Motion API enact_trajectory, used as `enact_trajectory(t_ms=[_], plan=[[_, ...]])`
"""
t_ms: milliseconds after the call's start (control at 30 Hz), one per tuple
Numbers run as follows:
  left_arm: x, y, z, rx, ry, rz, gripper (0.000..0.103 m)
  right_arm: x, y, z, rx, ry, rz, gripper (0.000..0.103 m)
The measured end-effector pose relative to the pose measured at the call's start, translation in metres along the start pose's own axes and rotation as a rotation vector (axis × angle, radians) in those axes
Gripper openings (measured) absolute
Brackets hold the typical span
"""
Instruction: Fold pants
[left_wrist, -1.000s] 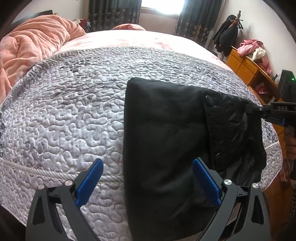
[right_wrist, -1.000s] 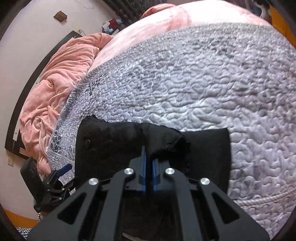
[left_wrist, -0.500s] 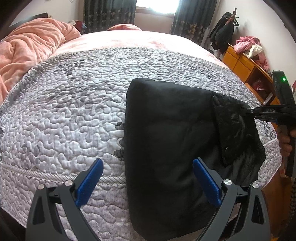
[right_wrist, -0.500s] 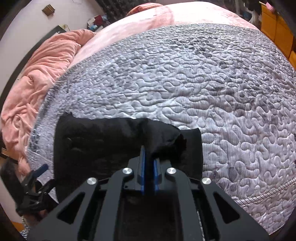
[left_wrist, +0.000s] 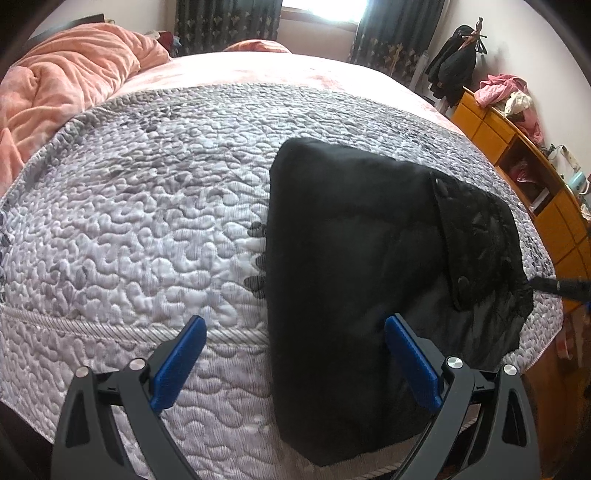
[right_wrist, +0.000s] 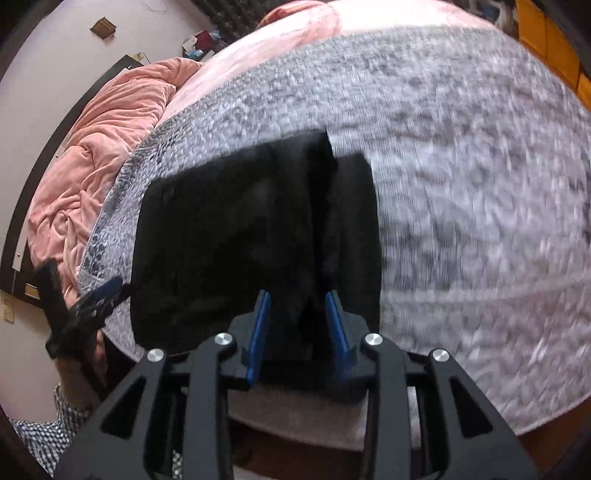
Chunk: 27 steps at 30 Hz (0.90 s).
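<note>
Your folded black fabric pants (left_wrist: 347, 266) lie flat on the grey-and-white quilted bedspread (left_wrist: 147, 221), near the bed's front edge, with their near end hanging just over the corded border. A flap of shinier black lining with a snap button sits on their right side in the left wrist view.

Your left tongs (left_wrist: 291, 354) stand wide apart with nothing between them. One blue pad (left_wrist: 177, 362) is over the bedspread and the other is over the pants' near part; neither presses on the cloth.

Your right tongs (right_wrist: 297, 325) have just been opening. Their blue pads (right_wrist: 258, 332) now stand a little apart, with a raised ridge of the black cloth running between them; the pads do not squeeze it. That view is blurred, so finer detail of the cloth edge is hard to read.

In the right wrist view your left tongs show at the left rim, beside the pants' far side. A rumpled salmon-pink plush blanket (left_wrist: 62, 81) is heaped at the far left of the bed, well apart from the pants.
</note>
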<state>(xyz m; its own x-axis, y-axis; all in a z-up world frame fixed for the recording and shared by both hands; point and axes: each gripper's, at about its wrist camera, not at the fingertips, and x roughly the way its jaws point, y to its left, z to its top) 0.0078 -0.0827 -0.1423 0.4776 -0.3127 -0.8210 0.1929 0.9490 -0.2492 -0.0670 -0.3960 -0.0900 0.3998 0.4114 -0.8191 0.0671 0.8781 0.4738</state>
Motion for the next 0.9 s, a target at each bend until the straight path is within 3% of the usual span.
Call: enact_trajectory(t_ms=[67,300,467,633,667,900], plan=[[0.0,-0.002,-0.002,0.001,0.005,-0.003,0.098,0.003,-0.003,-0.011,0.026,0.011,0.024,0.04],[0.004,-0.007,-0.006,-0.01,0.03,-0.011,0.098,0.03,-0.007,-0.019,0.079,0.041,0.118,0.042],[0.005,-0.009,-0.007,-0.028,0.043,-0.021,0.098,0.046,-0.002,-0.018,0.089,0.071,0.141,0.031],[0.005,-0.01,-0.006,-0.025,0.044,-0.017,0.098,0.026,0.004,-0.014,0.055,0.008,0.124,0.023],[0.004,-0.01,-0.006,-0.024,0.041,-0.018,0.098,0.017,0.007,-0.013,0.042,-0.013,0.12,0.015],[0.006,-0.017,-0.005,-0.014,0.04,-0.03,0.098,-0.006,0.009,-0.009,0.029,-0.045,0.08,0.015]])
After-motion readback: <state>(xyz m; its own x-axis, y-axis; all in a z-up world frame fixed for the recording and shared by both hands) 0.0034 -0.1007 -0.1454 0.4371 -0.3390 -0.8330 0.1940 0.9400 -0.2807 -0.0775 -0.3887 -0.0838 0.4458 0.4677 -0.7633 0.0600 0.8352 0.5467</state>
